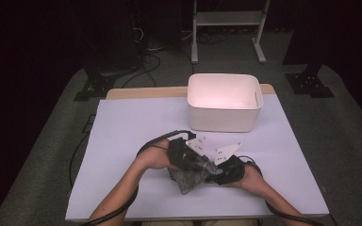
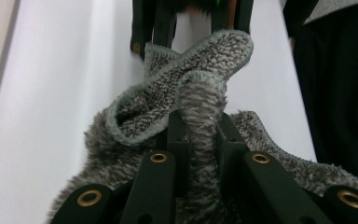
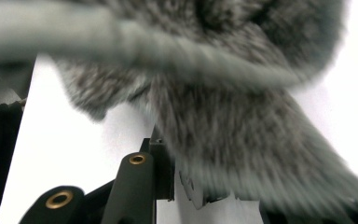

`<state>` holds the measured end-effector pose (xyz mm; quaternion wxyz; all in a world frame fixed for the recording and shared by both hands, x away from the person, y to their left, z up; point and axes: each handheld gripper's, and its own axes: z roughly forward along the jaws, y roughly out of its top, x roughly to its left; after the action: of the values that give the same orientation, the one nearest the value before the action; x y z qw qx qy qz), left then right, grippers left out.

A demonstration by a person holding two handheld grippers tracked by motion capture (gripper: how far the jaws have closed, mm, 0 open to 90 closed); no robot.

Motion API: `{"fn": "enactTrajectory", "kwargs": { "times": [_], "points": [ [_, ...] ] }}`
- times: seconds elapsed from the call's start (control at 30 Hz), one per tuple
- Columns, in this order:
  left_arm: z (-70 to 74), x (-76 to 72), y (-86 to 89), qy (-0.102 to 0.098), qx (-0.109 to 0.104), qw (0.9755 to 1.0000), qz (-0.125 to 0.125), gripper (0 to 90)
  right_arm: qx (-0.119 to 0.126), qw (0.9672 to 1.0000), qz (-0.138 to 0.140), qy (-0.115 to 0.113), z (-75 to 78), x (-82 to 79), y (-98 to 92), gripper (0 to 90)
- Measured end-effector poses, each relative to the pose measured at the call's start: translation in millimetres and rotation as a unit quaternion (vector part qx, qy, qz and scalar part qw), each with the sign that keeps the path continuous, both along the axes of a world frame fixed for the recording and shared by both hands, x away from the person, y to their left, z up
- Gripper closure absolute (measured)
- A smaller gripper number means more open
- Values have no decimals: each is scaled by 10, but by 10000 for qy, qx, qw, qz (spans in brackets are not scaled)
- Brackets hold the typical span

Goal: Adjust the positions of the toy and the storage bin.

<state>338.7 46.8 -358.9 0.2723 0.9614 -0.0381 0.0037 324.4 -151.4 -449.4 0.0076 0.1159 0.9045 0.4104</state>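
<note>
So nearest the person's edge of the white worktop (image 1: 122,141), a bit right of centre, both hands are bunched close together around a fuzzy grey cloth (image 1: 188,178). It's a mottled grey microfibre-looking thing with a paler stitched hem, and it sits crumpled between the two grippers, its lowest corner pointing toward the near edge.

The left gripper (image 2: 200,135) is clamped on a fold of the cloth: in its own view a rolled strip of the fabric runs straight up between the black jaws, pinched tight, with the rest puffing out on both sides. The right gripper (image 1: 219,173) comes in from the right side, and in its own view the cloth drapes right over its jaws and seems caught there, though that picture is blurry, so I can't swear to how firm the grip is. The grey three-cornered plates on both grippers nearly touch.

Farther back, well apart from the hands, a white plastic bin (image 1: 224,117) stands at the far right of the worktop.
</note>
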Motion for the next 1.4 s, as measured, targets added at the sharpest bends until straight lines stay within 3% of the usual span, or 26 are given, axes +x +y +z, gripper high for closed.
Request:
{"fn": "enactTrajectory", "kwargs": {
  "times": [0.07, 0.17, 0.37, 0.43, 0.53, 0.63, 0.73, 0.97, 1.0, 1.07, 1.1, 1.23, 1.4],
  "points": [
    [-12, 3, 108, -40, 114, 9999, 118, 798, 15, 10000, 15, 5, -8, 11, -7, 658],
    [-13, 3, 266, -18, 70, 9996, 270, 797, 0, 10000, 11, -6, -8, 7, -11, 658],
    [-34, 27, 650, 150, -250, 9975, 643, 797, 2, 10000, 11, -24, -10, 4, -11, 658],
    [-35, 24, 684, 162, -247, 9974, 663, 796, 13, 10000, -5, 14, -9, 5, -11, 659],
    [-22, 35, 878, 87, -201, 9958, 893, 797, 11, 10000, -8, 18, -10, 7, -13, 659],
    [28, 8, 984, 157, -397, 9942, 991, 797, 25, 10000, 3, 40, -12, 14, -13, 659],
    [69, -34, 920, 114, -437, 9954, 850, 797, 35, 10000, -1, 87, -13, 19, -14, 658],
    [98, -10, 566, 37, -352, 9982, 478, 787, 11, 10000, 7, 16, -14, 14, -12, 657],
    [84, -7, 445, 31, -280, 9988, 388, 779, 26, 10000, -8, 58, -13, 12, -11, 657],
    [75, -2, 405, 35, -226, 9991, 344, 763, 24, 10000, 6, 53, -14, 16, -13, 657],
    [19, 9, 307, 67, -134, 9995, 275, 748, 23, 10000, 3, 54, -14, 14, -11, 657],
    [-70, 8, 261, 147, -78, 9995, 264, 676, 29, 10000, 2, 52, -15, 15, -12, 657],
    [-92, -23, 263, 84, -91, 9994, 313, 584, 35, 10000, -4, 69, -16, 15, -12, 657]
  ]
}}
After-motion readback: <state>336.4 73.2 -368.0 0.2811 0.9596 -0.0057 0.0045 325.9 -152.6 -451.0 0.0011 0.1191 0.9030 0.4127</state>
